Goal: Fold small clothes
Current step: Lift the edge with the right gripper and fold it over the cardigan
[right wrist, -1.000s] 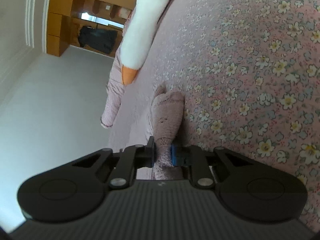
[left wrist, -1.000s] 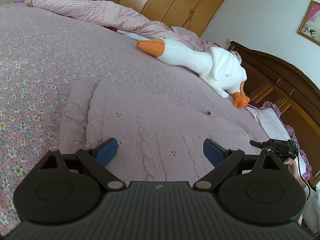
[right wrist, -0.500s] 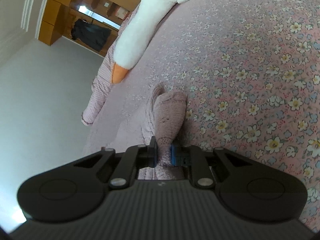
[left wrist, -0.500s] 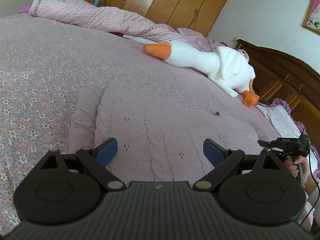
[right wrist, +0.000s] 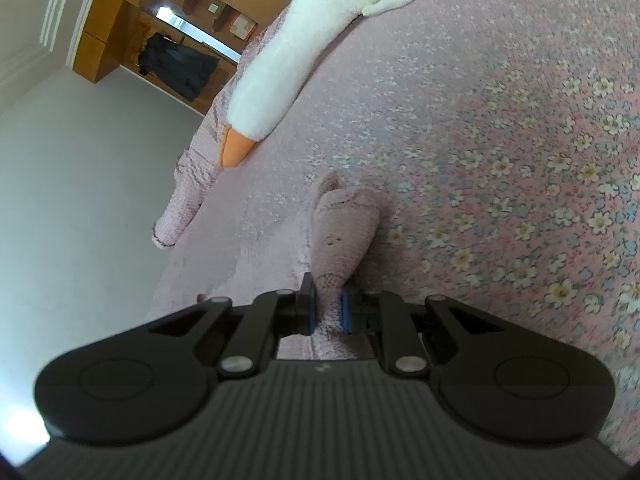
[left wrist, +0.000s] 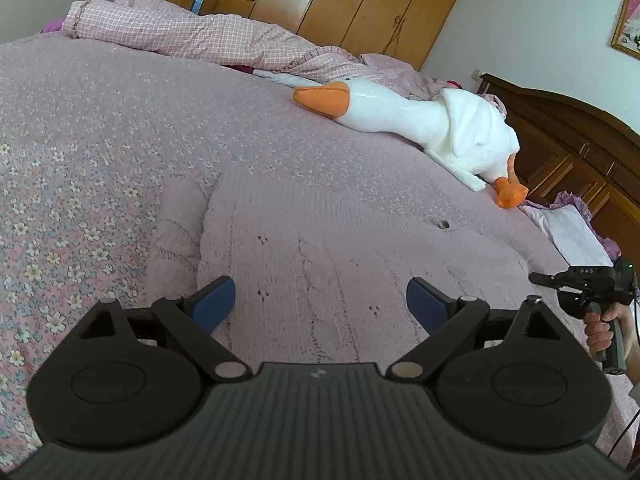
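A pink knitted sweater (left wrist: 320,248) lies spread flat on the bed (left wrist: 80,128), one sleeve (left wrist: 176,224) folded alongside its body. The left hand-held gripper (left wrist: 320,304) hovers over the sweater's near part, released, jaws wide apart. The right hand-held gripper (right wrist: 327,312) is clenched on a bunched sweater sleeve (right wrist: 344,236). Beyond the sweater lies a white plush goose (left wrist: 420,128).

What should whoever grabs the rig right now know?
Left gripper: open, hovering over the sweater, holding nothing.
Right gripper: shut on a bunched sleeve of the sweater, at its edge.
Sweater lies mostly flat on the bed; plush goose lies beyond it, apart.
Done: one sleeve gripped.
Left: fold that sleeve over the body, then the rest. The other sleeve seems to lie flat alongside.
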A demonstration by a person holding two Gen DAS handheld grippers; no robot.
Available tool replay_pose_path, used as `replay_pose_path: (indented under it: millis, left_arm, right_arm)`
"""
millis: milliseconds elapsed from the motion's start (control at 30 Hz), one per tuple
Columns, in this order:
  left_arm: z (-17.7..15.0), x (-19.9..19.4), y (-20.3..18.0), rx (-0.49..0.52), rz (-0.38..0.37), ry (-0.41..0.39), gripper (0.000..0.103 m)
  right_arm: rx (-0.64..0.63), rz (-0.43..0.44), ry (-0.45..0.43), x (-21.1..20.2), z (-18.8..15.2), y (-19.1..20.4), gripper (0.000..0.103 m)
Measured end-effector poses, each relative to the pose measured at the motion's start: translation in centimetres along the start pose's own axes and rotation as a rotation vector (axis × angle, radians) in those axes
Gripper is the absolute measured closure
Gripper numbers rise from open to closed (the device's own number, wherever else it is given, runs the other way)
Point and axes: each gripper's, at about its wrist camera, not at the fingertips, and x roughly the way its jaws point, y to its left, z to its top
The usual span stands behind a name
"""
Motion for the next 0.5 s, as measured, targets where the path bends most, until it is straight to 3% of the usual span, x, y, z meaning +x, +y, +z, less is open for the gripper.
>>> replay_pose_path:
  millis: [133, 400, 500]
  left_arm:
    - [0.6, -0.5, -0.4, 0.039, 0.031, -0.004, 0.007]
    - [1.6, -1.5, -0.2, 0.025, 0.021, -0.021, 0.007]
    - [1.7, -2.4, 0.0, 0.022, 0.001, -0.046, 0.007]
  right_arm:
    - [-0.027, -0.014, 0.013, 0.2, 0.1, 2.2, 0.088]
    - [-0.133, -0.07, 0.045, 1.2, 0.7, 8.8, 0.088]
    - [-0.167, -0.127, 0.026, 1.5, 0.5, 11.7, 0.089]
